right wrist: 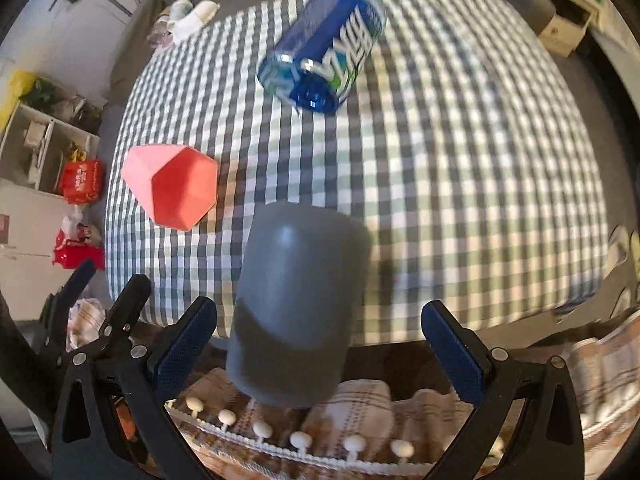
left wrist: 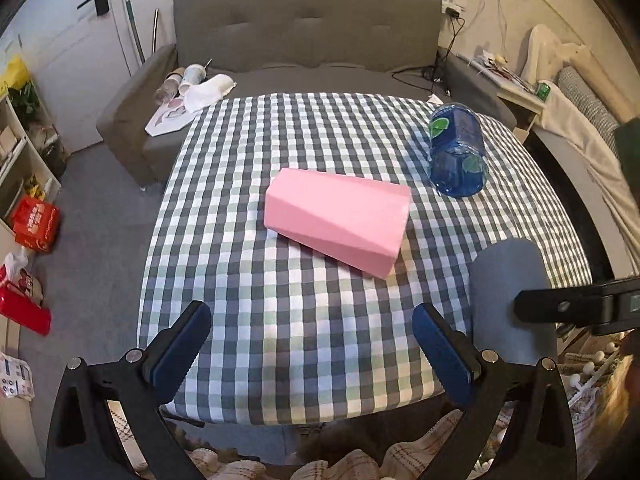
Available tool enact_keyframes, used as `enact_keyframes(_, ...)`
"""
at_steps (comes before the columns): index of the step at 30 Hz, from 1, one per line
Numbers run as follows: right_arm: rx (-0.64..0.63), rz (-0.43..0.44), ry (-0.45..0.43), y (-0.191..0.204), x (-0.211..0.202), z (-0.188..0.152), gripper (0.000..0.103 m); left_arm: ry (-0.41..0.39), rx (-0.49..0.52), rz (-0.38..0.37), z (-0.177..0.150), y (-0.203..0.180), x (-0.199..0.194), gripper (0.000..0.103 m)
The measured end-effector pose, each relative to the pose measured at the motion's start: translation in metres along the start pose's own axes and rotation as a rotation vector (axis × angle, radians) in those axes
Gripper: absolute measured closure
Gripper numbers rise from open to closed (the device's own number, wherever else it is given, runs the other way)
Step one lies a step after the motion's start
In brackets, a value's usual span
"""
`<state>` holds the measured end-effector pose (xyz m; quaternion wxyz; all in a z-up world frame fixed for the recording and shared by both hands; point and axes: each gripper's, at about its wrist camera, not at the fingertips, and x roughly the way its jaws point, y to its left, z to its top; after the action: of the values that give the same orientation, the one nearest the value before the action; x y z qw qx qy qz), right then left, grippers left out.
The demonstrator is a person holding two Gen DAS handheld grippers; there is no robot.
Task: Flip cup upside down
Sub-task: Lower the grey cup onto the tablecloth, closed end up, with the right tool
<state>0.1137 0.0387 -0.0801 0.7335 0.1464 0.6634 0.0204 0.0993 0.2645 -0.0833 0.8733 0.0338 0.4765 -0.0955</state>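
Observation:
A grey-blue cup (right wrist: pixel 296 304) stands with its closed rounded end up at the near right edge of the checked table (left wrist: pixel 304 312); it also shows in the left wrist view (left wrist: pixel 508 300). My right gripper (right wrist: pixel 320 344) is open, its blue pads (right wrist: pixel 184 344) either side of the cup and not touching it. My left gripper (left wrist: pixel 312 344) is open and empty over the table's near edge. The right gripper's black finger (left wrist: pixel 576 306) reaches in at the cup from the right.
A pink faceted box (left wrist: pixel 340 220) lies on its side mid-table, also seen in the right wrist view (right wrist: pixel 172 184). A blue water bottle (left wrist: pixel 456 150) lies at the far right of the table. A grey sofa (left wrist: pixel 304 36) stands behind. Shelves and red bags (left wrist: pixel 36 224) stand on the left.

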Motion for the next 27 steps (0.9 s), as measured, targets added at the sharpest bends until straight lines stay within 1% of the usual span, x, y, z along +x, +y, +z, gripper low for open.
enact_keyframes(1,0.009,0.006,0.013,0.000,0.005,0.001,0.005,-0.001,-0.001,-0.003,0.001,0.001,0.000,0.000)
enact_keyframes(5,0.035,0.034,0.057,0.002,0.024,0.007,0.012,0.003,-0.004,-0.007,0.002,0.004,0.002,0.000)
enact_keyframes(9,0.034,0.064,0.071,0.007,0.033,0.012,0.028,0.012,-0.009,-0.003,0.002,0.006,0.005,0.000)
enact_keyframes(13,0.013,0.066,0.064,0.010,0.032,0.018,0.028,0.014,-0.011,-0.001,0.003,0.006,0.006,0.000)
enact_keyframes(15,0.010,0.072,0.042,0.009,0.028,0.019,0.029,0.012,-0.008,0.003,0.003,0.005,0.006,0.000)
enact_keyframes(17,0.003,0.081,0.001,0.006,0.021,0.019,0.029,0.011,-0.002,0.006,0.004,0.002,0.006,0.000)
enact_keyframes(19,-0.021,0.087,-0.069,0.006,0.010,0.018,0.029,0.006,0.003,0.009,0.004,-0.002,0.006,0.000)
enact_keyframes(21,-0.057,0.059,-0.153,0.005,-0.002,0.016,0.029,0.001,0.007,0.012,0.004,-0.005,0.006,0.000)
enact_keyframes(22,-0.080,0.040,-0.197,0.006,-0.007,0.015,0.029,-0.003,0.008,0.013,0.005,-0.007,0.005,0.000)
enact_keyframes(25,-0.186,-0.075,-0.364,0.012,-0.016,0.008,0.029,-0.009,0.003,0.013,0.006,-0.009,0.005,0.000)
enact_keyframes(27,-0.253,-0.129,-0.481,0.016,-0.018,0.001,0.029,-0.011,-0.002,0.015,0.007,-0.011,0.006,0.000)
